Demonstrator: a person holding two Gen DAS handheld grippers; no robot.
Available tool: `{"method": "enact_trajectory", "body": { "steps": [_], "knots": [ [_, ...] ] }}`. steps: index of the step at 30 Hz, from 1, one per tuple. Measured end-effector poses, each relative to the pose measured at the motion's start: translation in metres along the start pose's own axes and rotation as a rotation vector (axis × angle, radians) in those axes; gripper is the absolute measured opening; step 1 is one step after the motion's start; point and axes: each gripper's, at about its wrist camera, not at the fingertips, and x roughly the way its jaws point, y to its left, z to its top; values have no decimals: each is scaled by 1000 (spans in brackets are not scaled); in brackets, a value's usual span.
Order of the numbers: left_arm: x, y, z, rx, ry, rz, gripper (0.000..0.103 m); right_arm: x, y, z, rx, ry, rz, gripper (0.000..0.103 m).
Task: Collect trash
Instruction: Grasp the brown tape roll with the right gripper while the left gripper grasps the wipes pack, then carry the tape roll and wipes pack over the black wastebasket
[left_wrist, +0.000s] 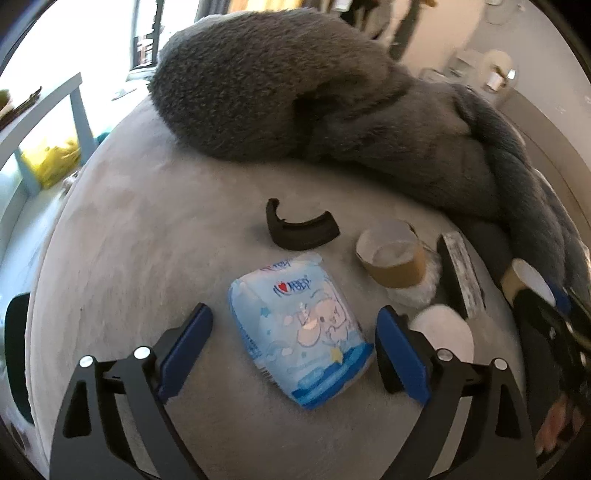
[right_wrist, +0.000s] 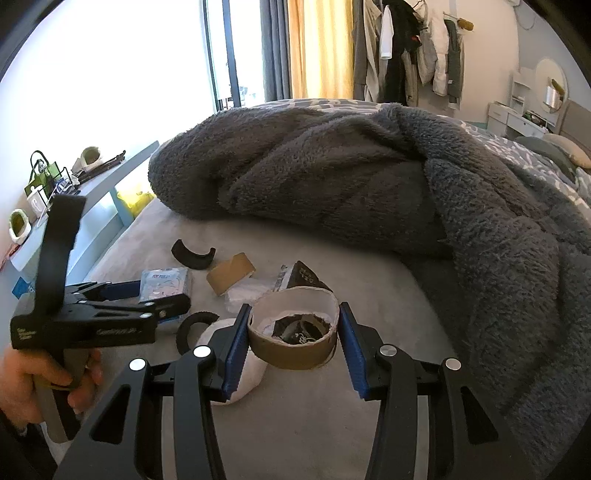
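Note:
A blue tissue pack (left_wrist: 299, 328) lies on the grey bed sheet (left_wrist: 147, 258) between the open fingers of my left gripper (left_wrist: 293, 349), not pinched. It also shows in the right wrist view (right_wrist: 164, 284). My right gripper (right_wrist: 291, 347) is shut on a brown cardboard tape roll (right_wrist: 293, 332), held above the sheet. On the sheet lie a black curved plastic piece (left_wrist: 299, 230), a second cardboard roll (left_wrist: 393, 258), white crumpled tissue (left_wrist: 417, 291), a dark wrapper (right_wrist: 304, 277), a black ring piece (right_wrist: 192, 326) and a white round object (left_wrist: 445, 334).
A heaped grey fleece blanket (right_wrist: 351, 177) covers the far and right side of the bed. A light blue shelf (right_wrist: 107, 206) with small items stands left of the bed by the window. Clothes hang at the back wall (right_wrist: 406, 51).

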Motion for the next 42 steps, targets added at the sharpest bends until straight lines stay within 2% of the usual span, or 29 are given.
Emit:
{"method": "enact_trajectory", "body": {
  "steps": [3, 9, 12, 14, 18, 23, 26, 29, 36, 42],
  "knots": [
    [10, -9, 4, -6, 9, 67, 92, -1, -1, -3, -1, 3, 1, 47],
    [20, -15, 4, 6, 10, 153, 93, -1, -6, -10, -2, 19, 1, 47],
    [21, -14, 4, 10, 5, 182, 84, -3, -8, -12, -1, 19, 0, 47],
    [21, -14, 3, 20, 0, 200, 75, -5, -9, -12, 0, 17, 0, 47],
    [17, -13, 3, 25, -7, 201, 66, -7, -5, -10, 2, 13, 2, 47],
    [7, -3, 0, 38, -11, 168, 58, -9, 6, -5, 2, 8, 19, 47],
    [-4, 4, -1, 37, -23, 112, 54, -10, 17, 0, 5, -2, 34, 47],
    [-15, 12, -3, 56, -29, 53, 52, -12, 30, 3, 1, -12, 42, 47],
    [-39, 26, -11, 135, -41, 1, 51, -18, 56, 2, -1, -17, 46, 47],
    [-63, 32, -24, 165, -63, -75, 51, -24, 75, -2, 5, -19, 51, 47]
  ]
}}
